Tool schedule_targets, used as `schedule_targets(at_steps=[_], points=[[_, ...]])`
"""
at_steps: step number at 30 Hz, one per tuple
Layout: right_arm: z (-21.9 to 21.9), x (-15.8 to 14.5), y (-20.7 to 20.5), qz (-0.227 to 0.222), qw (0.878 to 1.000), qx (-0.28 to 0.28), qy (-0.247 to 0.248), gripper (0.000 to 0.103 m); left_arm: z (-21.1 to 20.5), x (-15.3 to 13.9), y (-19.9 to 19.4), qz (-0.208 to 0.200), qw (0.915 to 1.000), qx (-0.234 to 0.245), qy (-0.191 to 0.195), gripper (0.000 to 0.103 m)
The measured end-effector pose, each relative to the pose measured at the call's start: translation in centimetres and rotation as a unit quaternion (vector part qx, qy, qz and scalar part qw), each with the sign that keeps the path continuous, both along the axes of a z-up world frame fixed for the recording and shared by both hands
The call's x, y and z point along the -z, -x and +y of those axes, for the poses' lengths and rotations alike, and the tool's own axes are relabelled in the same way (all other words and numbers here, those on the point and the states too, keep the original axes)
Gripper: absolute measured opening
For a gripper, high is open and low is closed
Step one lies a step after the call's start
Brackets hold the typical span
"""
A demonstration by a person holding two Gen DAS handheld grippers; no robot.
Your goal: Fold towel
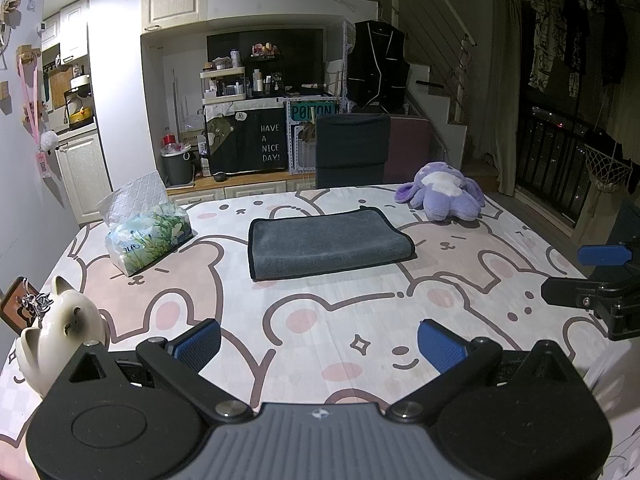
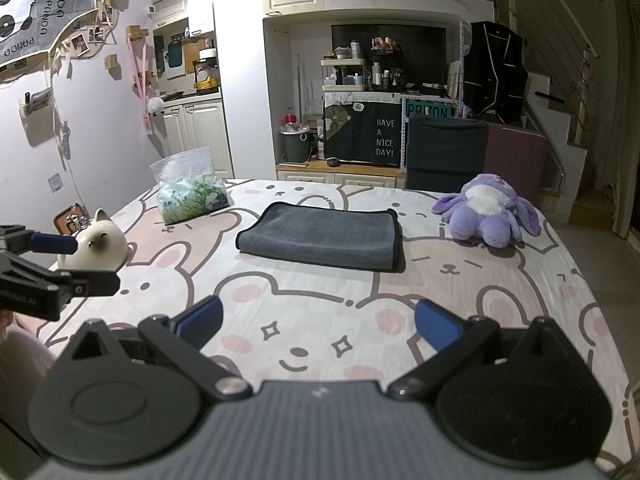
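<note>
A grey towel (image 1: 326, 242) with a dark edge lies folded in a flat rectangle on the middle of the bunny-print table; it also shows in the right wrist view (image 2: 322, 236). My left gripper (image 1: 319, 344) is open and empty, well short of the towel, above the table's near part. My right gripper (image 2: 318, 322) is open and empty, also short of the towel. The right gripper shows at the right edge of the left wrist view (image 1: 592, 276), and the left gripper at the left edge of the right wrist view (image 2: 64, 264).
A tissue pack (image 1: 150, 236) lies left of the towel. A white cat figurine (image 1: 64, 320) stands at the near left. A purple plush toy (image 1: 444, 192) sits at the far right. A dark chair (image 1: 352, 150) stands behind the table (image 1: 320, 308).
</note>
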State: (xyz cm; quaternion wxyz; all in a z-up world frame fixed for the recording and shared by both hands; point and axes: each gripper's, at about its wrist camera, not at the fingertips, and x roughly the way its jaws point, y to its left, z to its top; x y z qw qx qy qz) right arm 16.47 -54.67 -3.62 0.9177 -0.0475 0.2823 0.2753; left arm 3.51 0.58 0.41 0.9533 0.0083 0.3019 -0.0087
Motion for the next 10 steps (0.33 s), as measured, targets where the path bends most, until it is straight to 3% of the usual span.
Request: schedule_targets(at_steps=[10], points=[[0.01, -0.01, 0.03, 0.0, 1.0, 0.0, 0.0, 0.103, 0.05, 0.04, 0.13, 0.001, 1.0, -0.001, 0.001, 0.103]])
